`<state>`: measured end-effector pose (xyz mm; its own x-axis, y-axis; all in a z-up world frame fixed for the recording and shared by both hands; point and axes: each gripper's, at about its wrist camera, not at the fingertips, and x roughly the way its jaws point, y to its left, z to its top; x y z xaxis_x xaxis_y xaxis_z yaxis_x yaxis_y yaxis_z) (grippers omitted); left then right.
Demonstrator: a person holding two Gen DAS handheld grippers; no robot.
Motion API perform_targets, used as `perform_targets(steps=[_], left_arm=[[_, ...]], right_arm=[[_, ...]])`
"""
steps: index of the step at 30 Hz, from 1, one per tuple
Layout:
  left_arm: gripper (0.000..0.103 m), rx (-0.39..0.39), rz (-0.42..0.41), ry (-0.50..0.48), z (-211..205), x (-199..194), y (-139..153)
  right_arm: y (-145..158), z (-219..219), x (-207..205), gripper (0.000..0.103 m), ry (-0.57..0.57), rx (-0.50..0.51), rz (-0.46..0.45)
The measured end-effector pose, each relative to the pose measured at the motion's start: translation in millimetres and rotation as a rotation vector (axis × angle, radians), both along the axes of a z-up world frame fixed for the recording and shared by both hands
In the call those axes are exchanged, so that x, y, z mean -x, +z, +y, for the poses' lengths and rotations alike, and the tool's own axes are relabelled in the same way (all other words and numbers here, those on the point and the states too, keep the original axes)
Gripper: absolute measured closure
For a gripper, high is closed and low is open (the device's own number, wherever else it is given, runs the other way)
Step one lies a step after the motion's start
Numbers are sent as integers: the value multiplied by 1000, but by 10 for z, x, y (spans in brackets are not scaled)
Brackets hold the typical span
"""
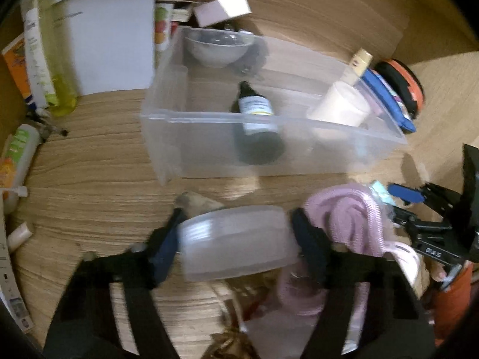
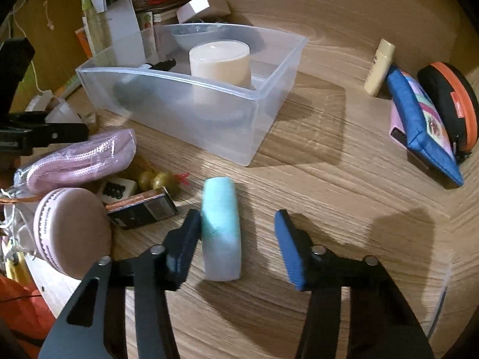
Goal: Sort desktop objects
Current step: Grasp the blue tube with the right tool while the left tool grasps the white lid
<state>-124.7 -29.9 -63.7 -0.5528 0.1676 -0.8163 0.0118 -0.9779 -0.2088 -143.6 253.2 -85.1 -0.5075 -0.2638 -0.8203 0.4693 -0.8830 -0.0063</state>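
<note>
While both tools sit low over the wood-grain tabletop, the clutter reads left to right as follows. Far left, a pile of bottles and cartons leans against a white box — unsorted stock, by the look of it. Centre and far, the clear plastic bin serves as the collecting point: a dark dropper bottle lies in it and a cream candle stands at its right end.

Left tool: jaws partly open, with a translucent round container between them. Both pads appear to press its sides, though blur keeps me from being sure the grip is firm. It sits near the bin's front wall, well placed for a short lift over the rim.

Just right of it lies a pink pouch, then a pink-lidded jar, a mahjong tile and a dark card box — all bunched together, not yet sorted.

Right tool: jaws open around a pale blue-green bar. The left pad touches it; the right pad stands clear, so no grip yet. The bar lies lengthwise along the fingers, which suits a pinch across its narrow width.

Far right, a cream tube, a blue pouch and an orange-rimmed round case lean together, well apart from the bin.
</note>
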Motion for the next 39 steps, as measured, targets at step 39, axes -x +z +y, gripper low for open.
perform_targets(steps=[39], left_arm=[[37,19,241,39,-185,193,666]], right_arm=[[905,-55,338,80,-54,184,173]])
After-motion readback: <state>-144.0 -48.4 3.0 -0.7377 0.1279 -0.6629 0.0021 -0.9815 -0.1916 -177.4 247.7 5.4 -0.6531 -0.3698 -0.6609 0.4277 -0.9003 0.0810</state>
